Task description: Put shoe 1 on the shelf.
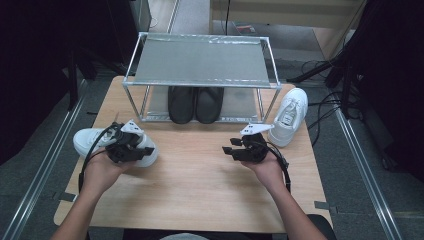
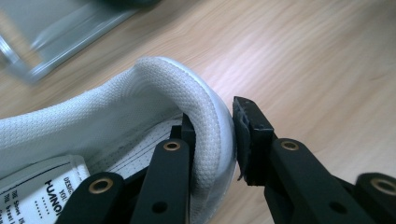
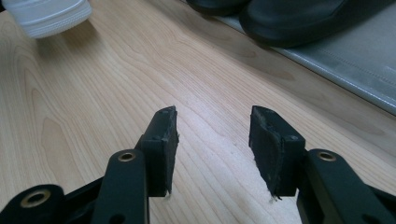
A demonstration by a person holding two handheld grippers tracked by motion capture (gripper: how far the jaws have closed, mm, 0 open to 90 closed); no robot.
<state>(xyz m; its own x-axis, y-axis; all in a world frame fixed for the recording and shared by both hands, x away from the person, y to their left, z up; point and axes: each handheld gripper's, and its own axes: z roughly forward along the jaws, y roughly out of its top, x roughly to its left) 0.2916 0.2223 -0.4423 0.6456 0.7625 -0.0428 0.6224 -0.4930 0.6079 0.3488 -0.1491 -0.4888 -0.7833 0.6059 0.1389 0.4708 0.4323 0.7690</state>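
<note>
The left gripper's (image 2: pixel 212 140) fingers (image 2: pixel 254 135) straddle the padded heel collar of a white sneaker (image 2: pixel 116 116), one finger inside the shoe, the other outside against the heel; a sliver of gap shows on the outer side, so they look closed around the collar but not yet squeezing hard. That collar is soft knit mesh over foam, rounded and springy, and should compress and grip well. The smooth white heel beneath looks stiffer and more slippery. The shoe is probably light, yet held by the heel alone its toe would likely droop.

This sneaker (image 1: pixel 90 139) lies on the wooden table (image 1: pixel 200 185), left of the metal shoe rack (image 1: pixel 200 62). The right gripper's (image 3: pixel 212 140) fingers are apart and hold nothing, hovering over bare wood in front of the rack. Two black shoes (image 1: pixel 195 102) sit on the rack's lower shelf. A second white sneaker (image 1: pixel 289 116) stands at the rack's right leg.
</note>
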